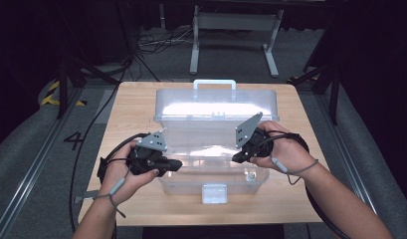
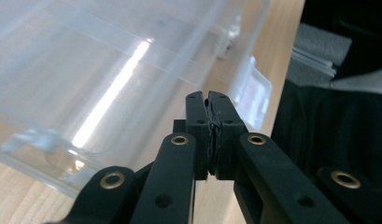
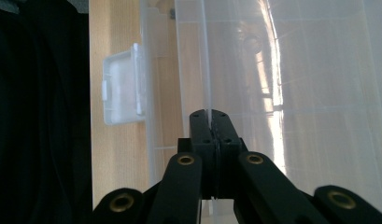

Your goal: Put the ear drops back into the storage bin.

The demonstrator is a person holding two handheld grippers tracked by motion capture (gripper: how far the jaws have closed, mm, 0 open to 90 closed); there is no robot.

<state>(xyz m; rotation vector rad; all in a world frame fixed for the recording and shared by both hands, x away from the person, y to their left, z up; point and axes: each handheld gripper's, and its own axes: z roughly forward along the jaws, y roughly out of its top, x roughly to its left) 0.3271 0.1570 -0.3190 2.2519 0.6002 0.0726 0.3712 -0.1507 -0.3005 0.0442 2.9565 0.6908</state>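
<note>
Resting in the middle of the frame in the high view, a clear plastic box [image 1: 213, 172] sits on the wooden surface [image 1: 131, 99] with its lid [image 1: 216, 107] swung up and back, the white handle [image 1: 214, 83] at the top edge of the lid and a white latch [image 1: 214, 193] on the front wall nearest the person. The left gripper [image 1: 176, 164] lies at the lower left of the box, pointing right toward its left wall, held by the person's left hand [image 1: 122, 180]. In the left gripper view its jaws are pressed flat together with nothing between them, and the box's rim and latch [image 2: 254, 93] lie just beyond the tips. The right gripper [image 1: 237, 158] comes in from the right side of the frame, held by the right hand [image 1: 285, 154], its tip over the open box near the right wall. In the right gripper view [image 3: 210, 116] its jaws are also pressed together; a thin clear edge of the box lines up with the seam between them, but I cannot tell whether it is pinched or only behind. The latch [image 3: 122, 84] shows at the upper left of that view.
</note>
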